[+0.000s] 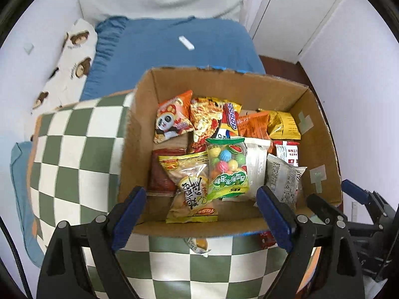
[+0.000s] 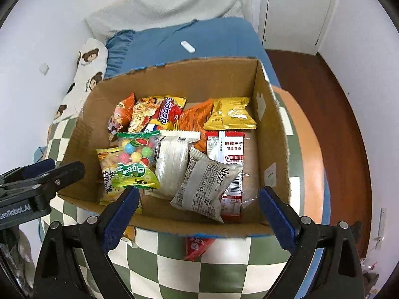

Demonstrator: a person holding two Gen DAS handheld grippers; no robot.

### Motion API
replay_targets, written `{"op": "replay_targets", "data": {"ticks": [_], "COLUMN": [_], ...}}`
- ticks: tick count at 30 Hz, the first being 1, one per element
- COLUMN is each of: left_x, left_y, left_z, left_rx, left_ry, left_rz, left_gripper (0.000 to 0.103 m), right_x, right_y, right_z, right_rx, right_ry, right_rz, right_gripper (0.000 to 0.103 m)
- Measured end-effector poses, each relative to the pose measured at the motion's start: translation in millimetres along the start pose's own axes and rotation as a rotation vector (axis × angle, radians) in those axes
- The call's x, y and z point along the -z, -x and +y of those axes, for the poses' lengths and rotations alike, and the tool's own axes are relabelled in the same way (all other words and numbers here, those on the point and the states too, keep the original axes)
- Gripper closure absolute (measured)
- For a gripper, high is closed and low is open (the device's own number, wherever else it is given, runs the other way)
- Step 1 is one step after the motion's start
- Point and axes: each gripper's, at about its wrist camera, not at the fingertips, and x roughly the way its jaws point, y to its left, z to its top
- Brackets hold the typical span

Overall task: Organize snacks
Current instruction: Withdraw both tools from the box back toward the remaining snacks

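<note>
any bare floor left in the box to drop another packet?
Inside the cardboard box, bare floor shows along the far wall behind the yellow packet, and in a strip along the near wall below the grey packet. The left and middle are crowded with overlapping packets around the gumball bag.

I see the cardboard box (image 1: 139, 134) (image 2: 271, 134) sitting on the checked cushion (image 1: 74, 154) (image 2: 199, 274), with the bed (image 1: 174, 49) (image 2: 212, 37) behind it and a pillow (image 1: 72, 59) (image 2: 87, 69) off to its left. Inside, the gumball bag (image 1: 228, 167) (image 2: 136, 159) lies on top of the peanut bag (image 1: 189, 189) (image 2: 107, 172), the panda packet (image 1: 172, 119) leans at the far left, and the noodle packet (image 1: 212, 119) (image 2: 154, 112) sits just right of it. Two snack packets (image 1: 199, 245) (image 2: 197, 248) poke out from under the box's near edge, and my grippers hover side by side before it, left gripper (image 1: 202, 214) (image 2: 40, 179) and right gripper (image 2: 199, 214) (image 1: 349, 199).
</note>
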Motion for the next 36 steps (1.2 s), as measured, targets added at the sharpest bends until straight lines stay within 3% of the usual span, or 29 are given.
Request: {"op": "replay_targets", "data": {"ticks": [17,28,36], "left_x": [65.3,106.0,111.2], "left_y": [92.0,132.1,116.5], "left_z": [-4.5,-11.0,-9.1], "left_rx": [-0.089,-0.107,-0.147], "left_ry": [-0.043,-0.054,-0.041], "left_rz": [-0.295,-0.399,-0.395], "left_gripper": [0.012,0.012,0.012], "right_x": [48.5,90.0,101.9], "right_y": [104.8,155.2,143.6], "right_z": [12.6,19.6,7.4], "right_rx": [0.032,0.029,-0.030], "right_ry": [0.035,0.044,0.006], "right_rz": [-0.257,-0.359,-0.344], "right_gripper": [0.004,0.004,0.005]}}
